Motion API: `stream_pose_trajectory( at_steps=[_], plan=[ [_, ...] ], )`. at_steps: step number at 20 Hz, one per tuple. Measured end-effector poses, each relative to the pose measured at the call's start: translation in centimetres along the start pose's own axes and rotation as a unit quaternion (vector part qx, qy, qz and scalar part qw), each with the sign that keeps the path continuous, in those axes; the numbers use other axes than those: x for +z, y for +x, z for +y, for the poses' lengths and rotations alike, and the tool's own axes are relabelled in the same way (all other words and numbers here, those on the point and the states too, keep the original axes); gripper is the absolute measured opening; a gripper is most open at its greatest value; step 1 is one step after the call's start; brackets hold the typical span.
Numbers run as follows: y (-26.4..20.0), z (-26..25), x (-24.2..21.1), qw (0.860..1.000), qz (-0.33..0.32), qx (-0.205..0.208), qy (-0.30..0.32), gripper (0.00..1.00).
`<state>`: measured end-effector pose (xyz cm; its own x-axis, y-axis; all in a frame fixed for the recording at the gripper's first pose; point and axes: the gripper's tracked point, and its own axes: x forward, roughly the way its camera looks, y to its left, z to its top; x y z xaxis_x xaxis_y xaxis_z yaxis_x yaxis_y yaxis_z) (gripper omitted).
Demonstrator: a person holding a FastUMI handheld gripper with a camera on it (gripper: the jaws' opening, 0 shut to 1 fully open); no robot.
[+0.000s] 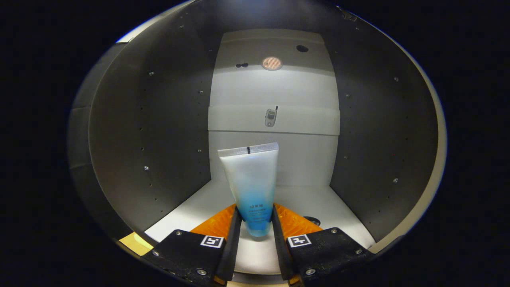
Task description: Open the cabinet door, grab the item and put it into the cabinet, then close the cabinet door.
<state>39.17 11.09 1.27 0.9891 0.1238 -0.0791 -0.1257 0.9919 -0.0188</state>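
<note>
The gripper (255, 217) is clamping the tube (252, 179) inside the cabinet (159, 131) — placing step; next, likely lowering it onto the cabinet floor (318, 203) — then releasing.

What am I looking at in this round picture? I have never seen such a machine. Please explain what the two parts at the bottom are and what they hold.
There is no robot arm here. A person carries a hand-held gripper with two fingers, and a wide-angle camera rides on it, looking forward along them. That is why the picture is round and bent. The two parts at the bottom are those fingers. Between them stands a tube, white above and blue below, its crimped flat end pointing up. Both fingers press on its lower part, so it is held. Around it you see the inside of an open cabinet: dark side walls, a pale back wall and a pale floor. Higher up is a shelf with a small phone-like object on it.
</note>
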Motion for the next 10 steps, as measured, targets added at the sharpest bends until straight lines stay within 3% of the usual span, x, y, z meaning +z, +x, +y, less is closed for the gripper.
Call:
stream_pose_trajectory(
  at_steps=[10],
  plan=[
    [1.2, -0.7, -2.2, 0.999, 0.022, 0.012, 0.043, 0.46]
  ],
)
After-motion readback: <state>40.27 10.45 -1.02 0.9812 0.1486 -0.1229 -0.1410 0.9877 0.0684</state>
